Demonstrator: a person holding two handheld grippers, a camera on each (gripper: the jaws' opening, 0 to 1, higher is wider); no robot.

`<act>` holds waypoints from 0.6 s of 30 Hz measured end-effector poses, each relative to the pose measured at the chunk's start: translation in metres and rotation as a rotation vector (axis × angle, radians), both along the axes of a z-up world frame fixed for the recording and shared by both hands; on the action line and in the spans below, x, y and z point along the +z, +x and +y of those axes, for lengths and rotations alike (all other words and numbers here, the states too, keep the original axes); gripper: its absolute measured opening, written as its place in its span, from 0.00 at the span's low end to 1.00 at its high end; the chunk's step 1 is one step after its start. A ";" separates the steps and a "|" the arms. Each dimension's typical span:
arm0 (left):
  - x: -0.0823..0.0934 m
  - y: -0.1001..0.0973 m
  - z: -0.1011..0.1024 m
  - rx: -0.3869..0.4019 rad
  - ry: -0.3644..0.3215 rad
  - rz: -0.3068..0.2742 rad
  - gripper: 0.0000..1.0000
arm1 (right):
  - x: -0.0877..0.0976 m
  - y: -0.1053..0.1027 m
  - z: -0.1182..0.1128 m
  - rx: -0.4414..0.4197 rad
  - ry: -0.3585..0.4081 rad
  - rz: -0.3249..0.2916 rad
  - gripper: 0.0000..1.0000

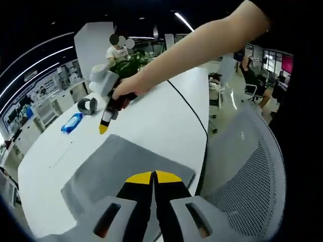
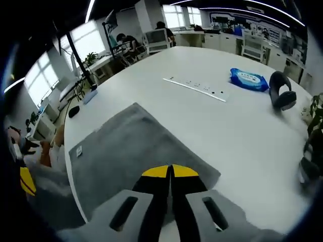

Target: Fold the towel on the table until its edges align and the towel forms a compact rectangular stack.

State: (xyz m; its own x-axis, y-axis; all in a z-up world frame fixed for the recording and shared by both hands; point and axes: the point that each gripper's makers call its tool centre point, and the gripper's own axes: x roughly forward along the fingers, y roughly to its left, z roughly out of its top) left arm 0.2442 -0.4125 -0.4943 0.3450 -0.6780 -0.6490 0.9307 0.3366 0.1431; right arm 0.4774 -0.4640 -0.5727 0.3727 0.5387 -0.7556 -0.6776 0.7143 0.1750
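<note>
Grey towel (image 2: 131,151), 1, 2 closed claws (image 1: 153,177) (image 2: 170,172)

Towel (image 2: 133,156) flat on table (image 2: 237,131); wipes pack (image 2: 248,79), tape roll (image 2: 280,91) beyond it.

Closed right gripper (image 2: 170,172) over towel (image 2: 126,151)

**Both grippers closed, right arm stretched across the frame**

In the left gripper view, the left gripper (image 1: 153,177) rises from the bottom centre, its yellow-tipped fingers (image 1: 139,178) pressed together. A bare arm (image 1: 202,48) runs from the upper right down to the centre left, where the hand (image 1: 132,84) grips the right gripper (image 1: 103,129), pointing down-left. In the right gripper view, the fingers (image 2: 184,171) at bottom centre meet with no gap.
</note>
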 end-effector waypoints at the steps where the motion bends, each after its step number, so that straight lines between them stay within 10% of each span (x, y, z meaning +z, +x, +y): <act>1: -0.006 -0.002 -0.006 -0.005 0.007 0.011 0.01 | -0.003 -0.001 -0.002 0.006 -0.009 0.005 0.00; 7: -0.067 -0.013 -0.029 -0.097 0.096 0.116 0.01 | -0.024 -0.012 -0.010 0.051 -0.047 0.038 0.00; 18: -0.133 -0.011 -0.047 -0.180 0.210 0.065 0.08 | -0.065 -0.007 -0.015 0.240 -0.288 0.025 0.00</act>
State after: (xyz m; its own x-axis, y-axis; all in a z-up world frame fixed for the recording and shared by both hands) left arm 0.2328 -0.4599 -0.6276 0.1845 -0.5728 -0.7987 0.9823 0.1345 0.1305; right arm 0.4703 -0.4793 -0.6380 0.2408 0.3727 -0.8962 -0.8299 0.5578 0.0090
